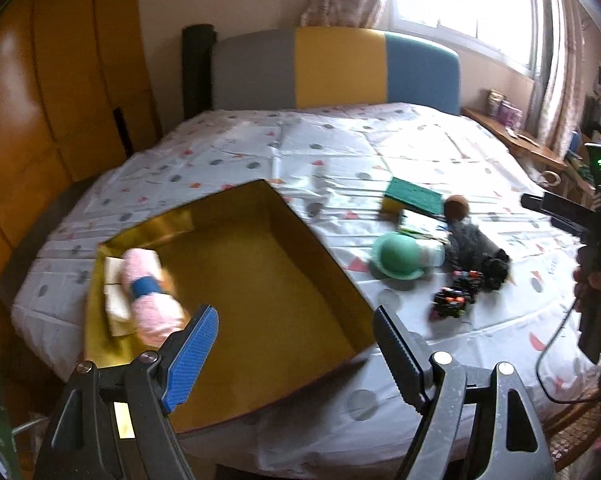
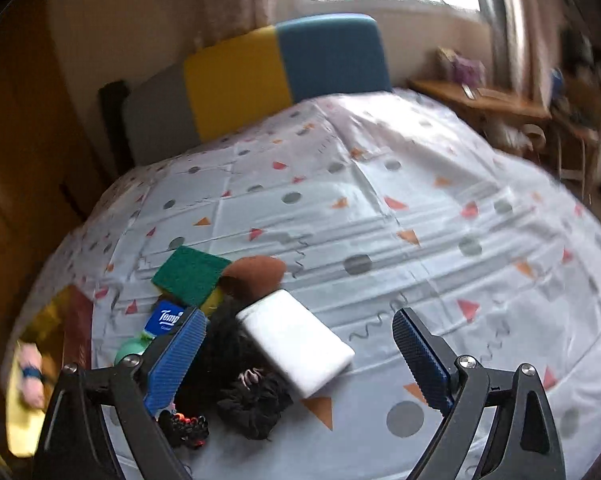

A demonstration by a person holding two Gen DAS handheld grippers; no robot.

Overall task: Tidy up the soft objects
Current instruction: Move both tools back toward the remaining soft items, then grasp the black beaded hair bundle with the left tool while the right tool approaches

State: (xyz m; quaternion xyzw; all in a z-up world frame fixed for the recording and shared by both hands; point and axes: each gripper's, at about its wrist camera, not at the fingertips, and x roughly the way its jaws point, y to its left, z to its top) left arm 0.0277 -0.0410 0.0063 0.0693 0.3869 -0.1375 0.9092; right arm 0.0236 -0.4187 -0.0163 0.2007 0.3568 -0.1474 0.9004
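Observation:
A gold-lined open box (image 1: 260,264) lies on the bed; a pink yarn skein with a blue band (image 1: 150,294) and a cream sponge (image 1: 114,296) lie in its left end. My left gripper (image 1: 294,340) is open and empty above the box's near side. To the right lies a pile: green scouring sponge (image 1: 412,196), brown puff (image 1: 456,207), green round toy (image 1: 398,255), black fluffy item (image 1: 474,246), dark scrunchies (image 1: 454,294). My right gripper (image 2: 298,346) is open and empty over a white block (image 2: 296,346), beside the sponge (image 2: 190,274), puff (image 2: 256,274), tissue pack (image 2: 165,317) and black scrunchie (image 2: 254,402).
The bed has a patterned white sheet (image 1: 340,148) and a grey, yellow and blue headboard (image 1: 336,68). A wooden wardrobe (image 1: 52,80) stands left. A wooden desk (image 1: 516,136) with jars stands right, under the window. The right hand-held device (image 1: 580,220) shows at the right edge.

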